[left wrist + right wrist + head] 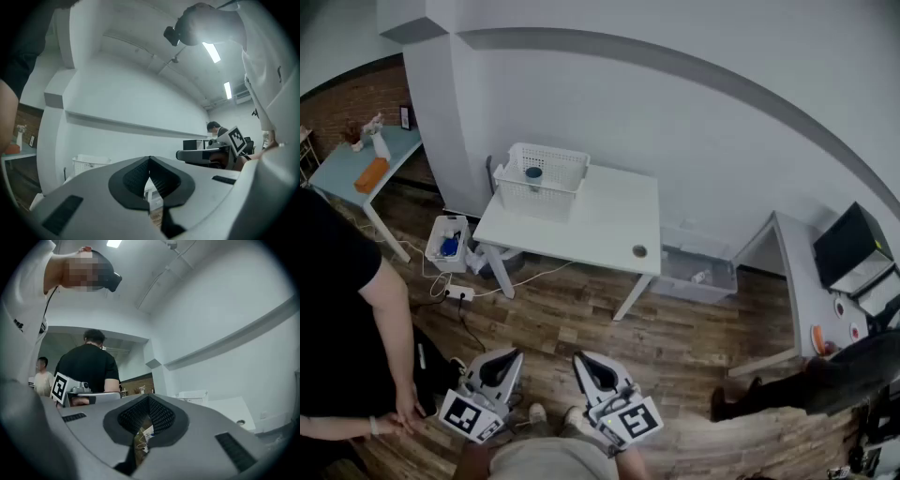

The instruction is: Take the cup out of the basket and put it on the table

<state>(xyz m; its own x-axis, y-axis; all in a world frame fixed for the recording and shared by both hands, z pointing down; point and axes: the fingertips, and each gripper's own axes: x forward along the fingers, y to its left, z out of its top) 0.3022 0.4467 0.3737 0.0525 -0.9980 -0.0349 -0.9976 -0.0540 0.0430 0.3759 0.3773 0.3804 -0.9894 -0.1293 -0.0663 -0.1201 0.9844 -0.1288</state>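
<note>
A white slatted basket [546, 181] stands on the far left part of a white table [600, 220], and a small blue cup [533, 173] sits upright inside it. Both grippers are low in the head view, close to my body and well short of the table. My left gripper [510, 355] is shut with nothing in it. My right gripper [579, 359] is shut and empty too. In the left gripper view the jaws [150, 160] meet at their tips, with the basket [89, 164] far off. The right gripper view shows its jaws [149, 397] touching, and the basket [192, 394] and table [229, 408] beyond.
A person in black [337, 300] stands close at my left. A plastic box [448, 242] and a power strip [457, 292] with cables lie on the wooden floor left of the table. A clear bin [698, 267] sits to the table's right, beside a grey desk [797, 281].
</note>
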